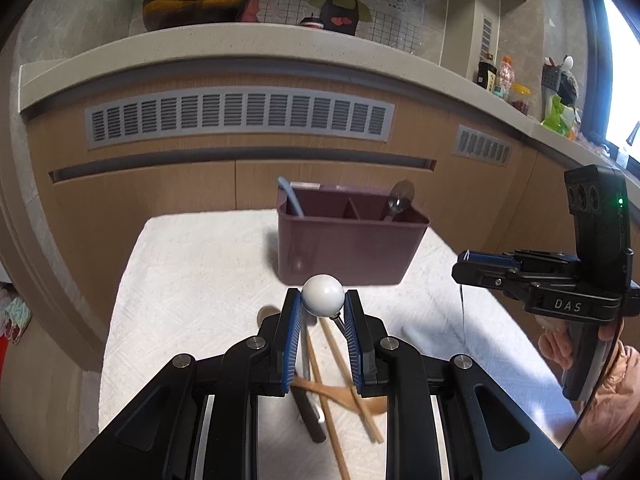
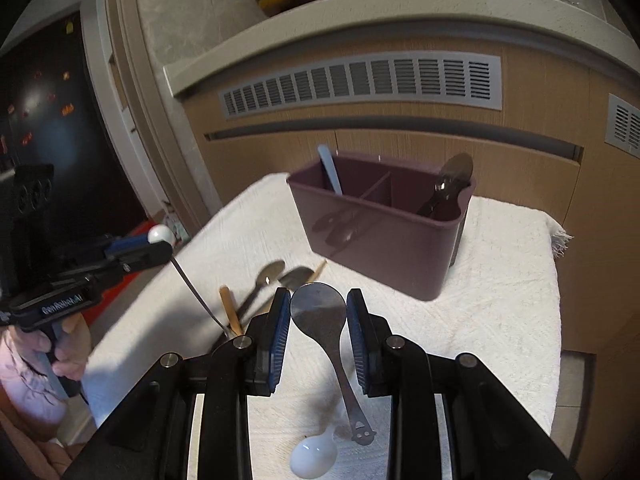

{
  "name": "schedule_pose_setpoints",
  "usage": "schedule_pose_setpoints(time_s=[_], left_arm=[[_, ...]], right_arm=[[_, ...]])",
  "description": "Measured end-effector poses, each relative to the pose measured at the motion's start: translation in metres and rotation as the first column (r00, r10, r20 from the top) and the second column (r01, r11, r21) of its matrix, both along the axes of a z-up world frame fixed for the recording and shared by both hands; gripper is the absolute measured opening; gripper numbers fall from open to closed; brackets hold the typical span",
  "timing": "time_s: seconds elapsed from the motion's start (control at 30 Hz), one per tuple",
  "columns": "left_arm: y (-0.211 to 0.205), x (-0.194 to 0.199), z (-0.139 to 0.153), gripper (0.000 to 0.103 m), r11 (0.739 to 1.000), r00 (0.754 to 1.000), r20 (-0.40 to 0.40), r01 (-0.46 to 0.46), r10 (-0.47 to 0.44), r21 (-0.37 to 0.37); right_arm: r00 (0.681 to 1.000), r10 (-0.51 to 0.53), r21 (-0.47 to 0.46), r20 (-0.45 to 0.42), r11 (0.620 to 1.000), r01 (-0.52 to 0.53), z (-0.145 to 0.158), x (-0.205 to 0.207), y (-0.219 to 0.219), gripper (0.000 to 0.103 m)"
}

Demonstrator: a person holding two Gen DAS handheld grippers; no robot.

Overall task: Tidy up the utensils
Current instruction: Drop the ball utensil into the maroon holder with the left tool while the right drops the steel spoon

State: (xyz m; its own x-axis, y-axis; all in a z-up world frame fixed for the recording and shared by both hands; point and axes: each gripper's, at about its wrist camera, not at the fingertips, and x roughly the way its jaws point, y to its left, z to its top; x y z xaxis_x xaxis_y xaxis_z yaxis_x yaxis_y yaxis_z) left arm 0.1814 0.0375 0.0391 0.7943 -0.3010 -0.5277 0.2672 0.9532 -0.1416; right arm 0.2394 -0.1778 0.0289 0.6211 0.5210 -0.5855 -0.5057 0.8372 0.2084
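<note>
My left gripper is shut on the white ball end of a thin metal utensil. Its stem hangs down toward the white cloth. The right wrist view shows the same ball at the left gripper. My right gripper is shut on the bowl of a metal spoon, held above the cloth with its handle hanging down. The right gripper appears at the right of the left wrist view. A maroon divided caddy stands ahead, with a blue handle and a metal spoon in it.
Wooden chopsticks, a wooden spoon and a dark-handled utensil lie crossed under the left gripper. A white ceramic spoon and two metal spoons rest on the cloth. Wooden cabinets with vents rise behind the caddy.
</note>
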Motion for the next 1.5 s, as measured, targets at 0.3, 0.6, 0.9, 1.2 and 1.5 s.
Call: schedule_pose_setpoints(time_s=[0.3, 0.6, 0.9, 1.2, 1.5], left_arm=[[-0.021, 0.047, 0.11, 0.022, 0.997, 0.957, 0.288, 0.023, -0.044, 0.073], [-0.026, 0.128, 0.11, 0.022, 0.996, 0.952, 0.302, 0.034, -0.056, 0.078], [-0.026, 0.18, 0.043, 0.047, 0.998, 0.99, 0.134, 0.042, -0.049, 0.054], [0.011, 0.143, 0.002, 0.067, 0.995, 0.996, 0.008, -0.086, 0.086, 0.059], [0.041, 0.082, -0.068, 0.072, 0.985, 0.953, -0.249, -0.172, 0.173, 0.026]], right_arm=[[0.976, -0.03, 0.101, 0.215, 0.995, 0.009, 0.116, 0.024, 0.007, 0.026], [0.967, -0.1, 0.08, 0.234, 0.993, 0.083, 0.124, 0.092, 0.008, 0.026], [0.979, -0.152, -0.029, 0.139, 0.987, 0.157, 0.052, 0.137, 0.011, 0.032], [0.949, -0.264, -0.132, 0.175, 0.948, 0.288, 0.027, 0.097, -0.006, 0.079], [0.957, -0.215, -0.365, 0.195, 0.89, 0.274, -0.016, 0.034, 0.02, 0.102]])
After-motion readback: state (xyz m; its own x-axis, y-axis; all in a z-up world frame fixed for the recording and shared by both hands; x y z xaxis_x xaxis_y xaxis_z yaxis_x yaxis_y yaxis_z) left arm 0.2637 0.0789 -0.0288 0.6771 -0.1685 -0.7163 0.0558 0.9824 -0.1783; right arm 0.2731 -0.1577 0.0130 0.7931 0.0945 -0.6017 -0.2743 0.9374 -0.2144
